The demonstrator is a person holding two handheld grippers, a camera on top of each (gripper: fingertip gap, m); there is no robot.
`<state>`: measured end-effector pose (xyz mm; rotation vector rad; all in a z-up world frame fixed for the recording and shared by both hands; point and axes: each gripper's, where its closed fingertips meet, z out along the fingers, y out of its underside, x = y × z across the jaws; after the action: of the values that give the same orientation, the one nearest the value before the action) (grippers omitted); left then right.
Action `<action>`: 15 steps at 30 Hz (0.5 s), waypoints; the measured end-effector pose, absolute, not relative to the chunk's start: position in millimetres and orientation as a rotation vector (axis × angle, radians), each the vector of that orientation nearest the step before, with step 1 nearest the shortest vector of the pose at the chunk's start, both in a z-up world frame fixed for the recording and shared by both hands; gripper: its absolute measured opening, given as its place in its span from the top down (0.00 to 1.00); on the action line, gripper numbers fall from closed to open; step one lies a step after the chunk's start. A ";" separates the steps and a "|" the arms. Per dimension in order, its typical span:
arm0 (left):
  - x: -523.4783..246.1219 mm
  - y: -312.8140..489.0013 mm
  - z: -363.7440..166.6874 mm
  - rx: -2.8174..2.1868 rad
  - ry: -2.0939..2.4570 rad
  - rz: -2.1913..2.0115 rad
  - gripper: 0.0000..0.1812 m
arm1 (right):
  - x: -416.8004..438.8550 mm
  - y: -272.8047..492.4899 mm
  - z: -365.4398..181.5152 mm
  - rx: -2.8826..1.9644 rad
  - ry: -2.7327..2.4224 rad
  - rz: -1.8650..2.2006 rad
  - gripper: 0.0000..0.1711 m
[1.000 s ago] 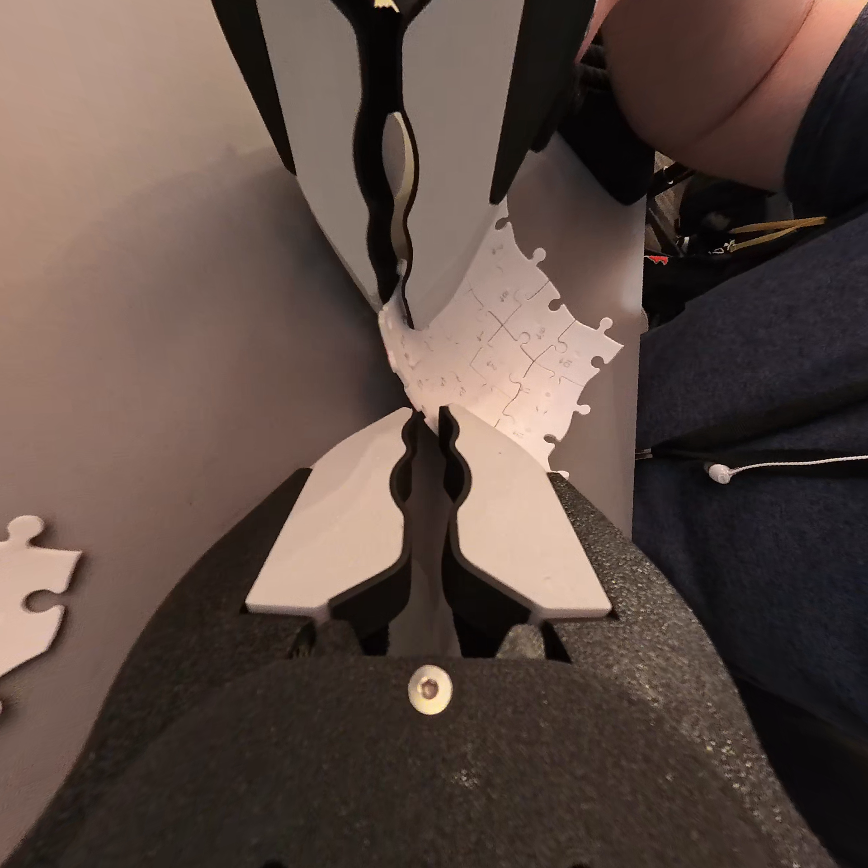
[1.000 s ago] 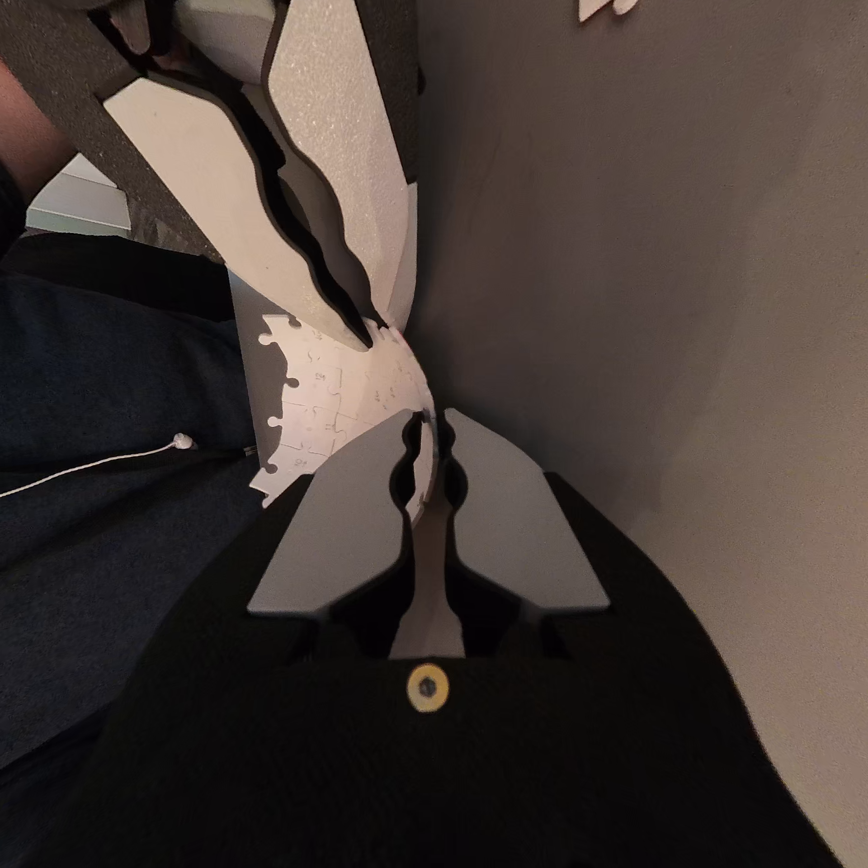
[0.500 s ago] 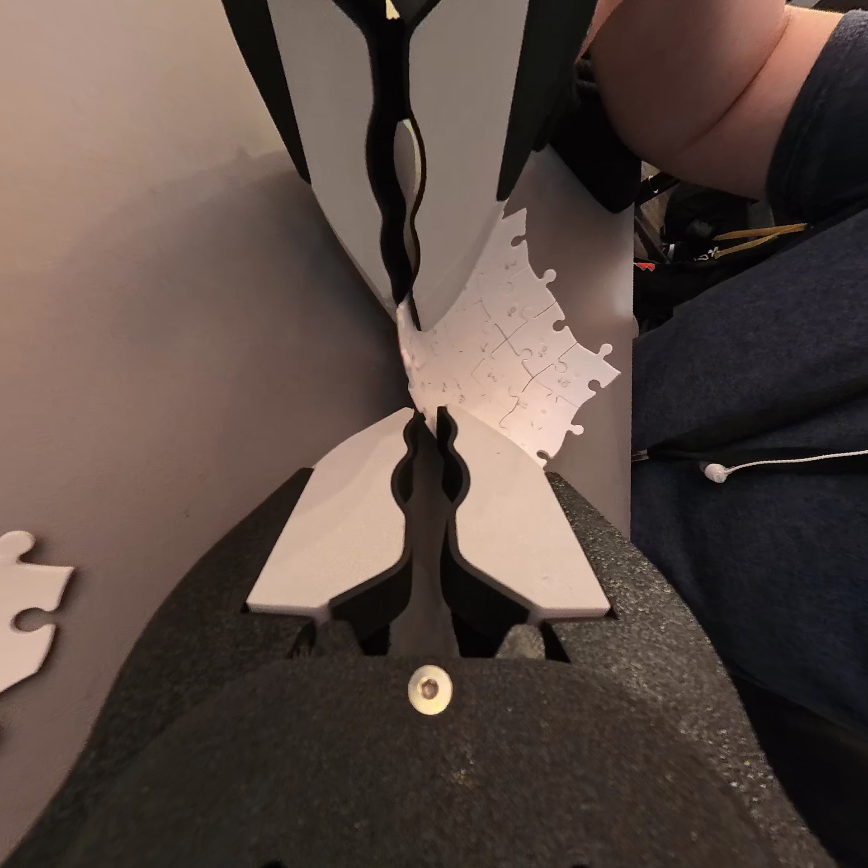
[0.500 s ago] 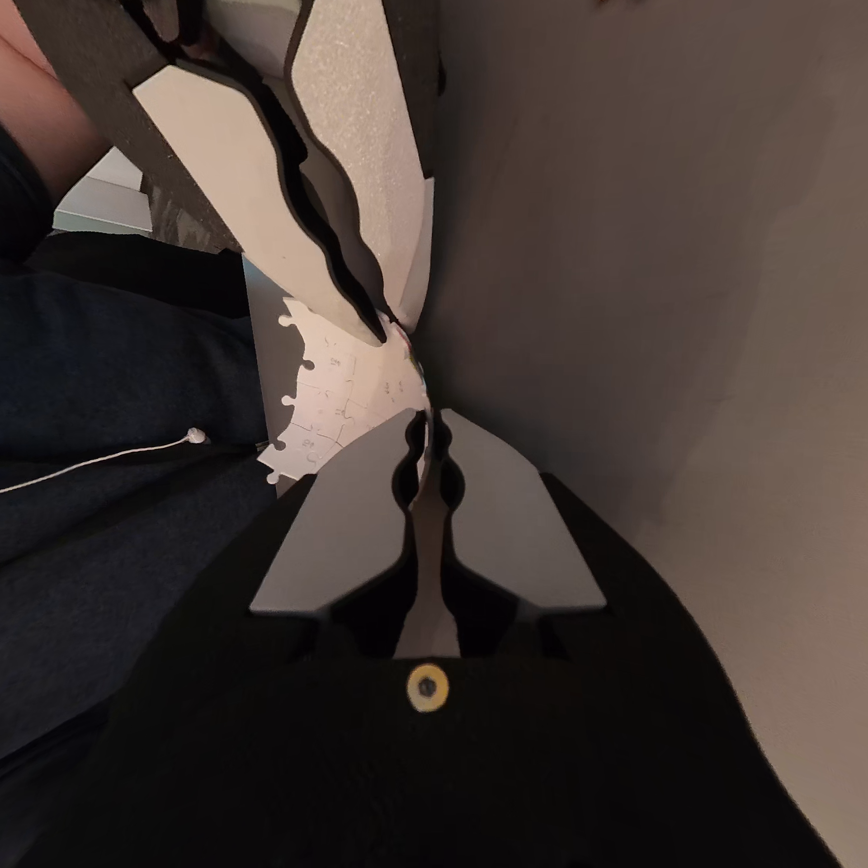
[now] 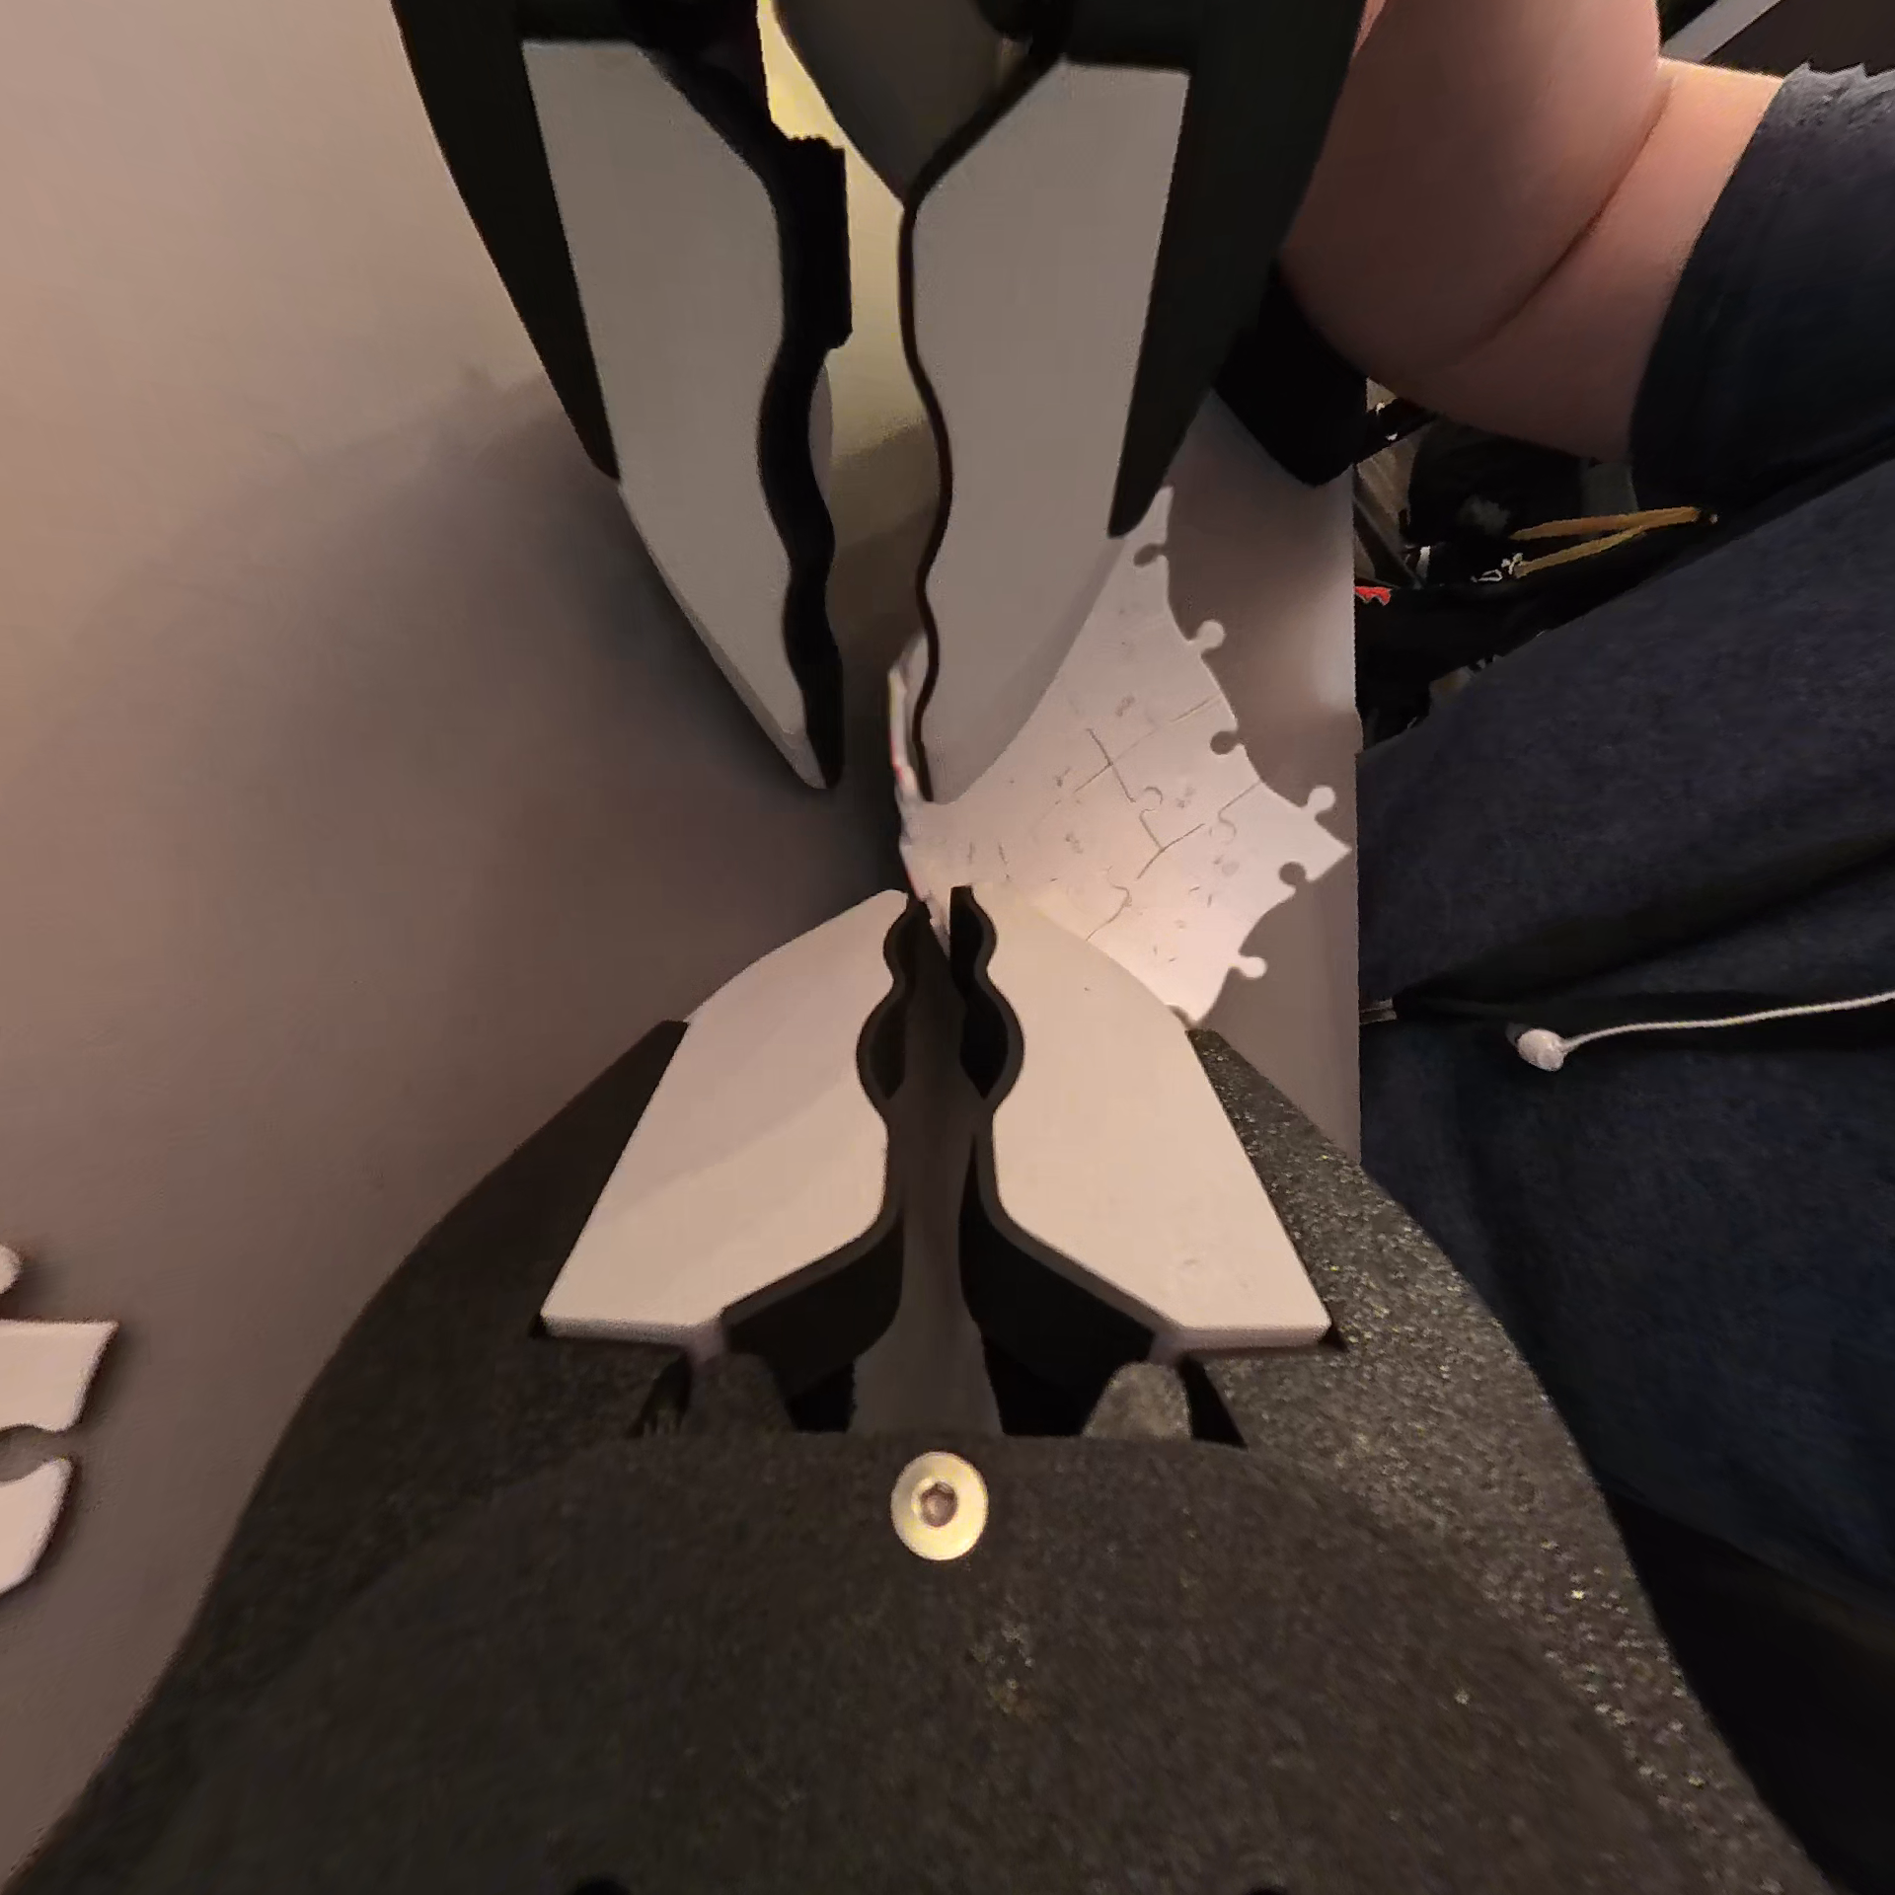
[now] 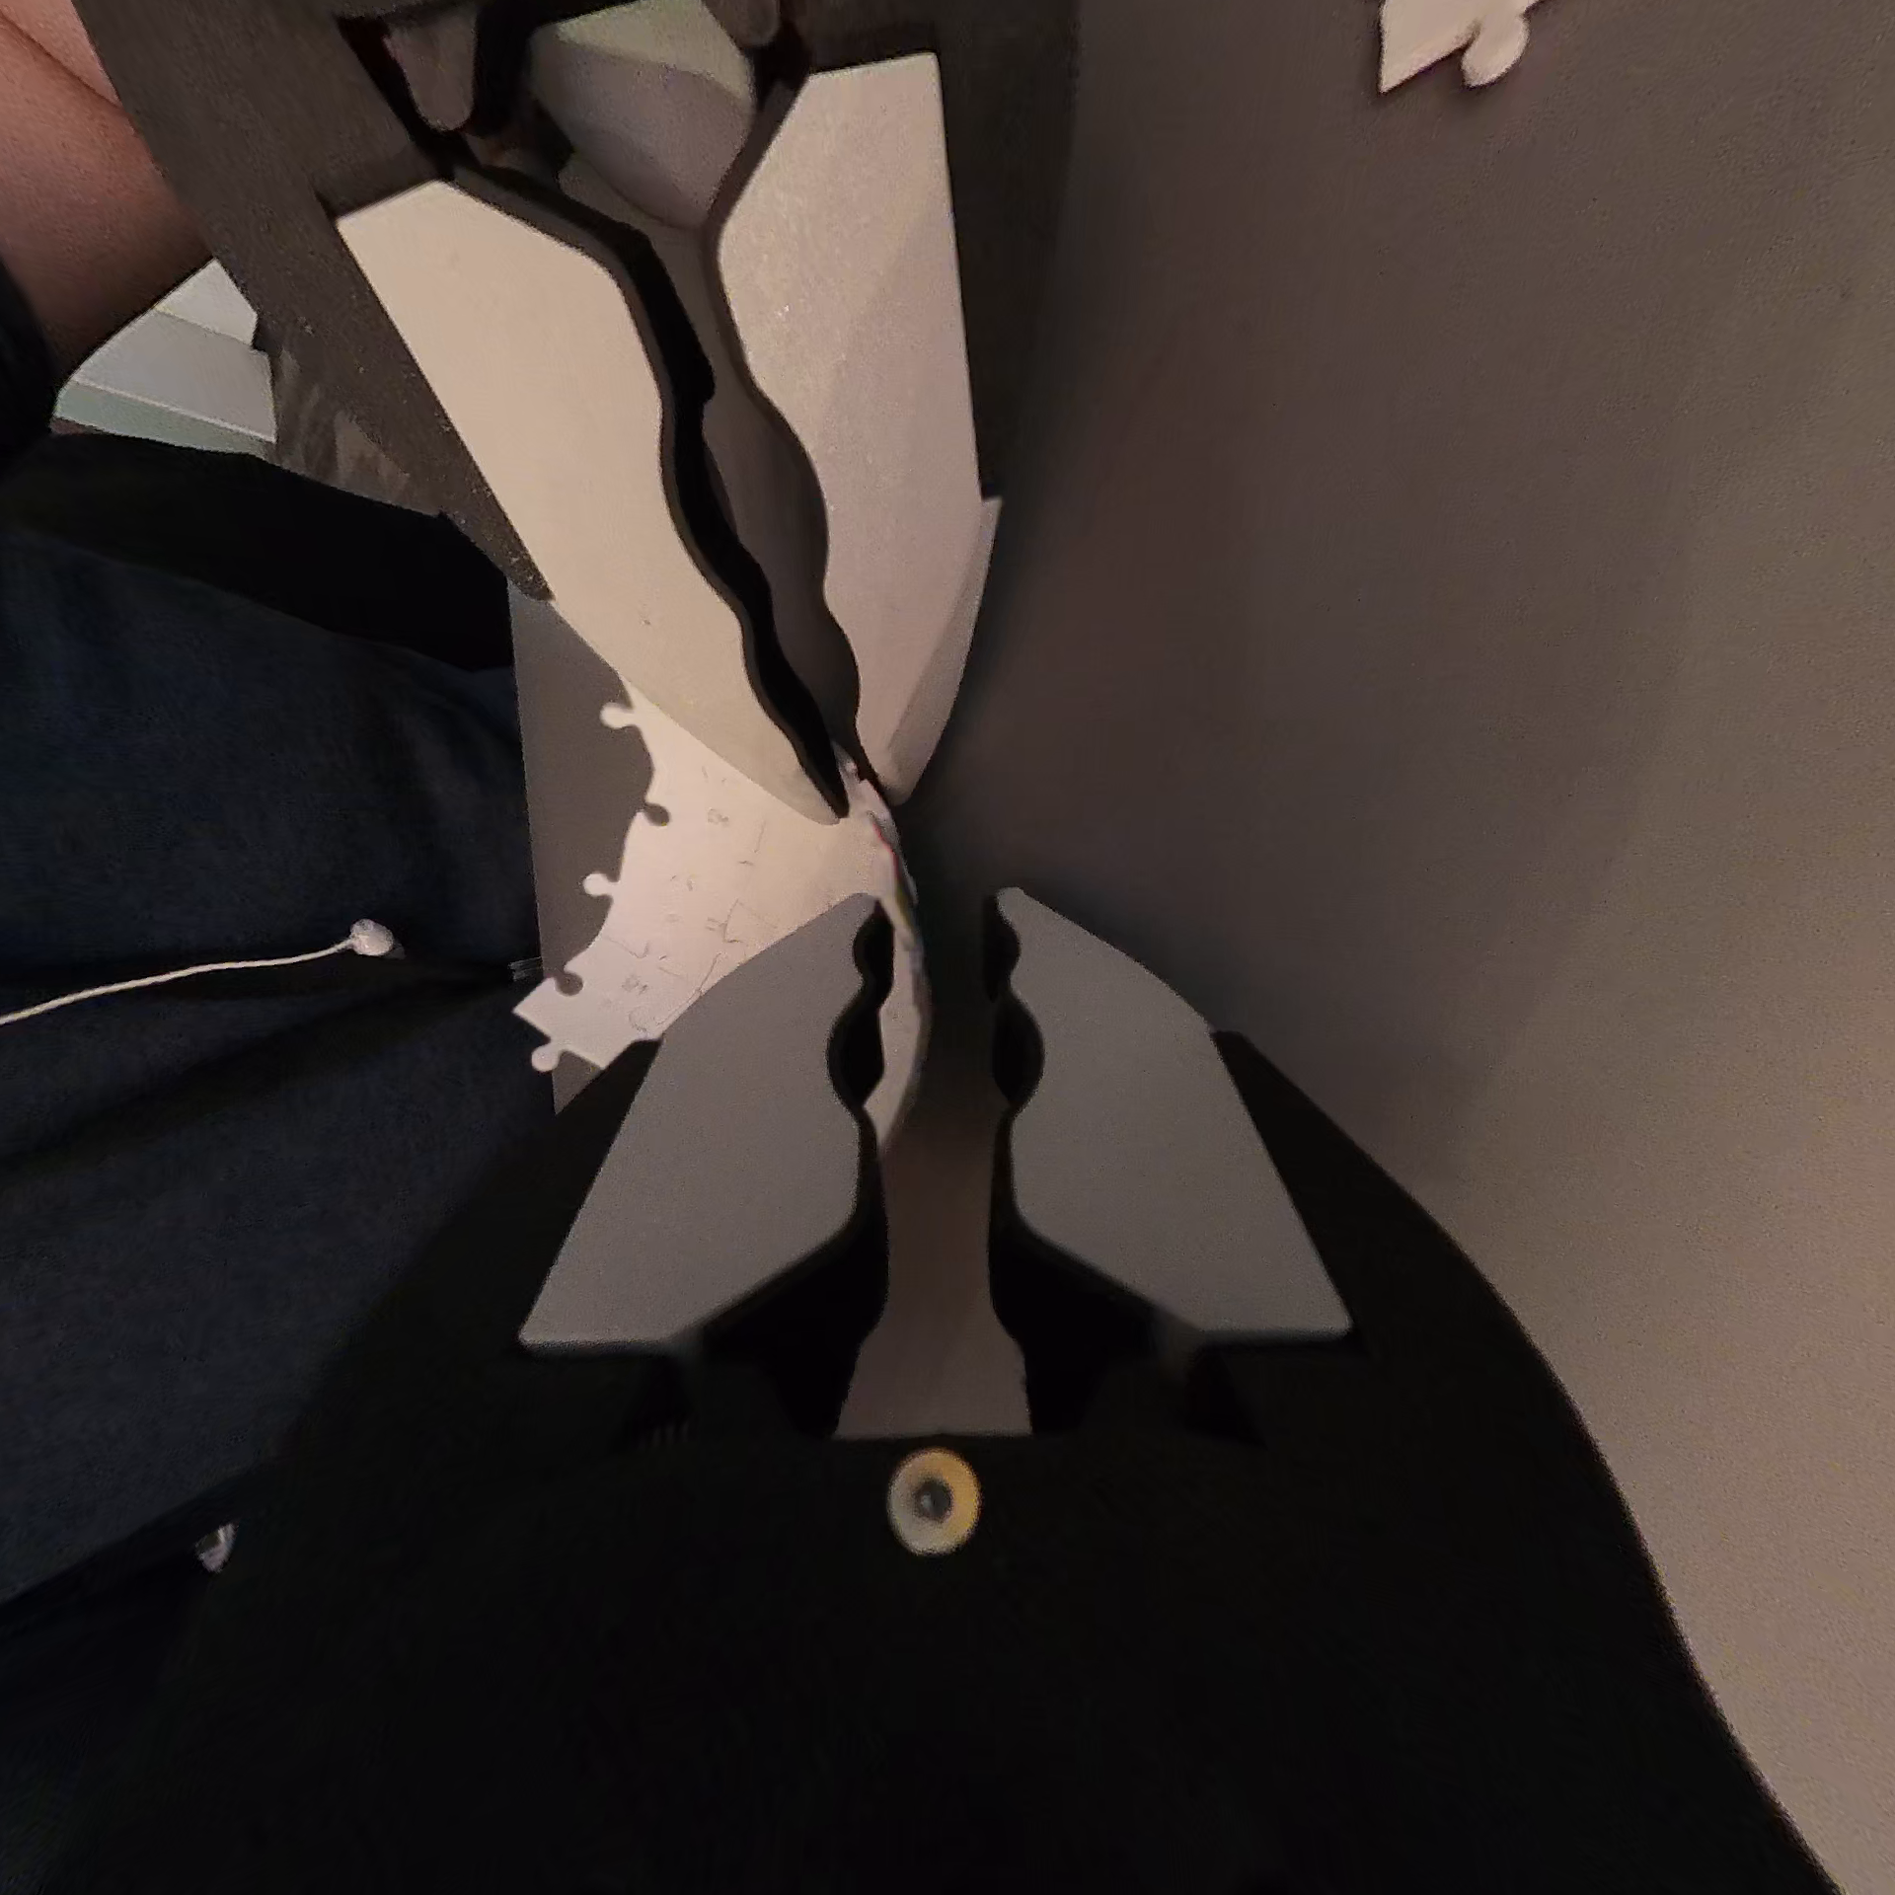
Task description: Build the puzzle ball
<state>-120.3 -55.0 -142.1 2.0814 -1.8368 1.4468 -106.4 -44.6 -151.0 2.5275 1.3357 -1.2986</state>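
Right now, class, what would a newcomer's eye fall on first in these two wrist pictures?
A curved white sheet of joined puzzle pieces sits mid-frame, gripped edge-on where two white-fingered grippers meet tip to tip. The left gripper is shut on its edge; the right gripper opposite has its jaws apart around it. Loose white puzzle pieces lie on the grey table, far left.

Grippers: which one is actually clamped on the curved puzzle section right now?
The left gripper: its fingertips pinch the curved puzzle section at its edge. The right gripper has its jaws apart, with a visible gap beside that edge.
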 end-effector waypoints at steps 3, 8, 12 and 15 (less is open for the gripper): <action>-119.5 -55.2 -142.7 2.069 -1.827 1.449 0.97 | -109.3 -49.7 -148.5 2.474 1.358 -1.334 0.96; -117.7 -56.2 -140.5 2.023 -1.784 1.486 0.97 | -108.6 -50.5 -148.5 2.452 1.338 -1.372 0.96; -114.3 -53.2 -139.2 2.019 -1.760 1.492 0.95 | -107.3 -49.4 -148.9 2.449 1.298 -1.406 0.96; -109.7 -49.2 -137.9 2.040 -1.734 1.494 0.93 | -106.7 -49.1 -149.4 2.451 1.288 -1.410 0.96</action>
<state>-109.7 -49.2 -137.9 2.0397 -1.7339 1.4944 -106.7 -49.1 -149.4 2.4507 1.2877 -1.4100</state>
